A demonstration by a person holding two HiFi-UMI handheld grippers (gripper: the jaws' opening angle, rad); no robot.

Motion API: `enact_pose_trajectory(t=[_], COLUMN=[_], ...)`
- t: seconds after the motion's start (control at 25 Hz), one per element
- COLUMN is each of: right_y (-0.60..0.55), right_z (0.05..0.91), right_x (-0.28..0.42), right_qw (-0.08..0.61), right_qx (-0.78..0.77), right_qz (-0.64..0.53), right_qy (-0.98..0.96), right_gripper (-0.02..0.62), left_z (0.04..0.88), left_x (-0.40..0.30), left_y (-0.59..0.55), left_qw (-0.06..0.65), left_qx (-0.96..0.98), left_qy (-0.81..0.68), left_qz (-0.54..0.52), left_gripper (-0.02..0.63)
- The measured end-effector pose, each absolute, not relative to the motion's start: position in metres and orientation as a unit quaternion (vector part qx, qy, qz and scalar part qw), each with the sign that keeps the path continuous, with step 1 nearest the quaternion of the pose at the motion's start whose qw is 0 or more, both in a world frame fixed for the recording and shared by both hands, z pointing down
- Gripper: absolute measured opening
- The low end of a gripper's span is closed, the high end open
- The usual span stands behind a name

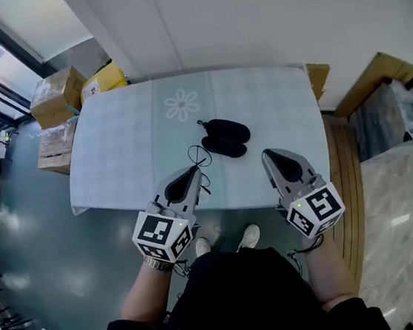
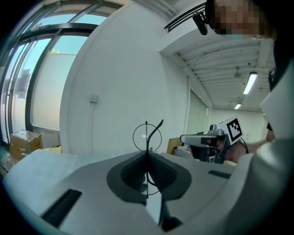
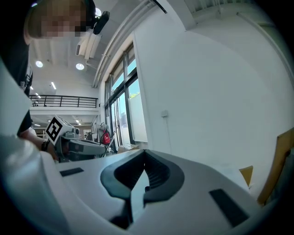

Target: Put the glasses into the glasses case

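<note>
Over on the left, the left claw (image 1: pixel 192 172) is pinching the thin wire glasses (image 2: pixel 147 136) by the frame, one round lens poking up past its tips. The black case (image 1: pixel 225 137) lies open mid-worktop (image 1: pixel 116 157), just beyond. On the right, the right claw (image 3: pixel 144 153) is pressed together, nothing in it.
</note>
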State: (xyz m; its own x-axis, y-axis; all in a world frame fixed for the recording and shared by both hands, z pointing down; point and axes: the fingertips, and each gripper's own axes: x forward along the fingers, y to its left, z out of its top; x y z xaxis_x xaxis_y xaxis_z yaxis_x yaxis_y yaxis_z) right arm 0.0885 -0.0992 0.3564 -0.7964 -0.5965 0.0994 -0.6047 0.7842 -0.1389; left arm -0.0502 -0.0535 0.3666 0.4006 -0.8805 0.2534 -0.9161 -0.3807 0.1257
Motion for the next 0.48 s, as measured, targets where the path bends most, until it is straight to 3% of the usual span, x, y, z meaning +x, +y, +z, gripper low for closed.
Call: enact_pose_trajectory(t=[0.48], right_y=[-0.116], right_z=[0.356], right_x=[0.104], right_qw=[0.020], right_qx=[0.283], right_qz=[0.085], right_qy=[-0.955], right_gripper=[0.023], left_z=[0.364], left_x=[-0.023], left_y=[-0.065], left_qw=[0.118], left_qx=[0.813], left_qy=[-0.564], left_qz=[0.077], left_gripper=[0.029])
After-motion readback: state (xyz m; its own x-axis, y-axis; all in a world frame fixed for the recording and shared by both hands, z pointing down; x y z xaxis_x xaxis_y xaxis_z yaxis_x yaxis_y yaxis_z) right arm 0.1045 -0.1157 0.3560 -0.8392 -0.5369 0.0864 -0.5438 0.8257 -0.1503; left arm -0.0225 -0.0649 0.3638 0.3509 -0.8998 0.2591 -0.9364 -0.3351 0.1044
